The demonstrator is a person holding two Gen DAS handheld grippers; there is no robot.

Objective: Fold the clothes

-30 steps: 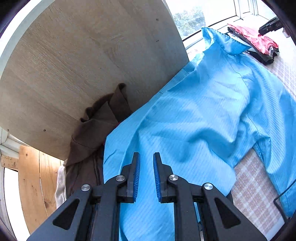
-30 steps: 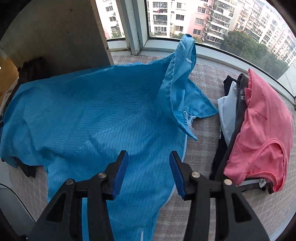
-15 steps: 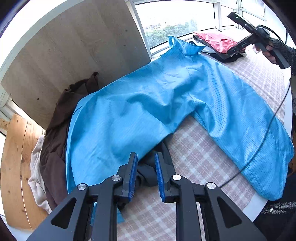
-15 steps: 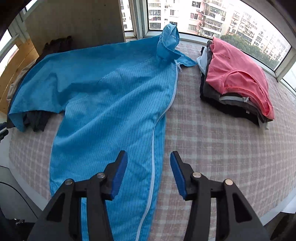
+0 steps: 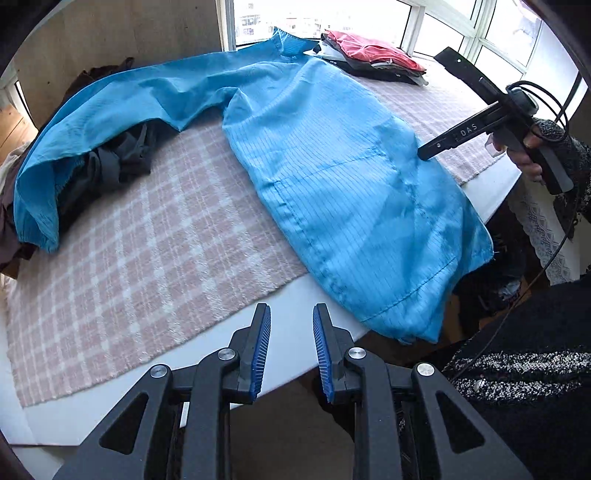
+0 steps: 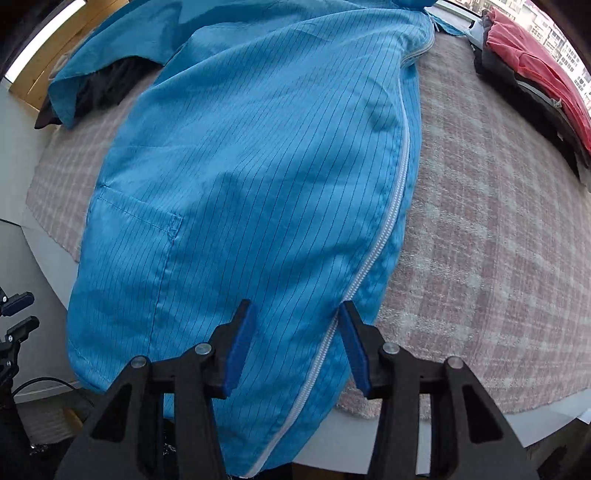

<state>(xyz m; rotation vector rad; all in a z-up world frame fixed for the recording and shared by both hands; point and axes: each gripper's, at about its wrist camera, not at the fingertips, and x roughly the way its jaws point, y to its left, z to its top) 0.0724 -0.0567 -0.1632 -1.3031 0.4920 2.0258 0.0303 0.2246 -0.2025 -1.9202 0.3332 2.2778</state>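
A blue striped zip jacket (image 5: 332,155) lies spread on the pink checked cloth (image 5: 155,251) of a white table, its hem hanging over the near edge. My left gripper (image 5: 290,336) is open and empty at the table's front edge, left of the hem. My right gripper (image 6: 295,325) is open, low over the jacket (image 6: 258,166) near its hem, with the white zipper (image 6: 384,229) running between the jaws. The right gripper also shows in the left wrist view (image 5: 428,149), over the jacket's right edge.
A folded stack topped by a pink garment (image 5: 369,48) (image 6: 535,70) sits at the far right by the window. Dark and brown clothes (image 5: 110,158) are piled at the left under the jacket's sleeve. A wooden board (image 5: 110,33) stands behind.
Both grippers have pulled back toward the table's near edge. The left one moved off the jacket to the front edge. The right one dropped lower over the hem.
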